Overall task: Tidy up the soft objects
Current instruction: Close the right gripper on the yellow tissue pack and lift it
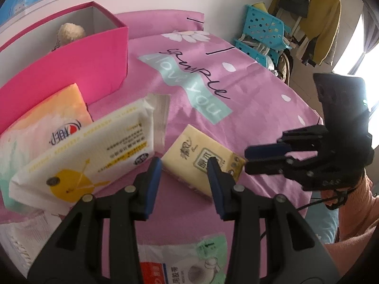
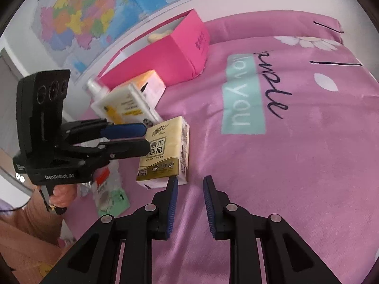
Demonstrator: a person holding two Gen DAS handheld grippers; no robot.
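Observation:
A yellow tissue pack (image 1: 203, 158) (image 2: 165, 151) lies on the pink bedsheet. My left gripper (image 1: 184, 165) (image 2: 145, 137) is open, its fingertips just short of the pack's near edge. My right gripper (image 2: 189, 184) (image 1: 247, 159) is open and empty beside the pack's other end. A white and yellow tissue pack (image 1: 94, 151) (image 2: 125, 106) leans on an orange and white pack (image 1: 40, 127) (image 2: 151, 82). An open pink box (image 1: 71, 71) (image 2: 165, 54) behind them holds a cream plush toy (image 1: 69, 33).
A green and white packet (image 1: 189, 258) (image 2: 111, 196) lies under my left gripper. A white bottle (image 2: 96, 90) stands by the packs. Blue baskets (image 1: 263, 33) and hanging clothes (image 1: 317, 19) stand past the bed's far edge. A map (image 2: 94, 16) covers the wall.

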